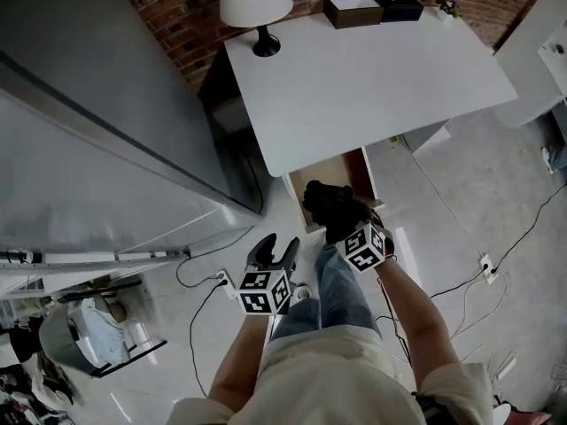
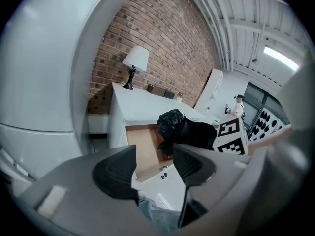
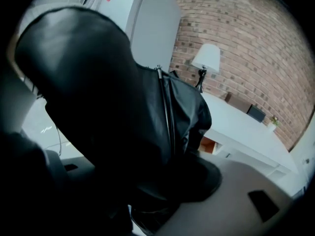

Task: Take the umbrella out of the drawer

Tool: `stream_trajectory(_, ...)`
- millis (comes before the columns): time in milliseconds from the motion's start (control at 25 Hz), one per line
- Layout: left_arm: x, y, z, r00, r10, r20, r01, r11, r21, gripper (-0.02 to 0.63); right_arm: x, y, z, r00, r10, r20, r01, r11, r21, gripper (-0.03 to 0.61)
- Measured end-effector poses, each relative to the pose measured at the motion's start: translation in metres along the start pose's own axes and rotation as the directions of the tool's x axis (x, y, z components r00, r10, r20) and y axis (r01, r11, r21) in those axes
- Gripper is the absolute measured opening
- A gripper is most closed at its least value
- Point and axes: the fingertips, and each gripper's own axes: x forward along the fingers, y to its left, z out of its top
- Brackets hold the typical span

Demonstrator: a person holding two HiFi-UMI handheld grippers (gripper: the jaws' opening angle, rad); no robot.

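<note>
The black folded umbrella [image 1: 324, 202] hangs just above the open wooden drawer [image 1: 351, 168] under the white desk [image 1: 372, 78]. My right gripper [image 1: 344, 227] is shut on it from the near side. In the right gripper view the umbrella [image 3: 113, 102] fills most of the picture and hides the right gripper [image 3: 147, 191] almost wholly. My left gripper [image 1: 273, 253] hangs lower and to the left, over the floor, open with nothing between its jaws. From the left gripper [image 2: 155, 168] view, the umbrella [image 2: 173, 124] shows in front of the drawer [image 2: 142, 149].
A white lamp [image 1: 255, 7] and two dark boxes [image 1: 353, 10] stand at the desk's far edge by the brick wall. A tall grey cabinet [image 1: 89, 122] fills the left. Cables and a power strip [image 1: 486, 266] lie on the floor. My jeans leg [image 1: 332, 290] is below.
</note>
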Motion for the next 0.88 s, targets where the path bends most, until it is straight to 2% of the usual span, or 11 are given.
stream_trajectory(280,-0.037,-0.016,0.002,0.999,0.004,0.036,-0.006,0.999,0.046,0.158,-0.073,0.024,0.017,0.993,-0.076,0.085,0.062,0.986,0.156,0.265)
stream_trajectory(480,-0.068,-0.030,0.000,0.998,-0.013,0.068,0.008,0.997,0.073,0.102,-0.121,0.051,0.028,0.982,-0.108,0.153,0.055,0.947,0.316,0.266)
stream_trajectory(880,-0.107,-0.057,0.008,0.992,-0.056,0.110,0.038,0.987,0.153,0.017,-0.205,0.074,0.054,0.927,-0.244,0.286,0.091,0.884,0.459,0.266)
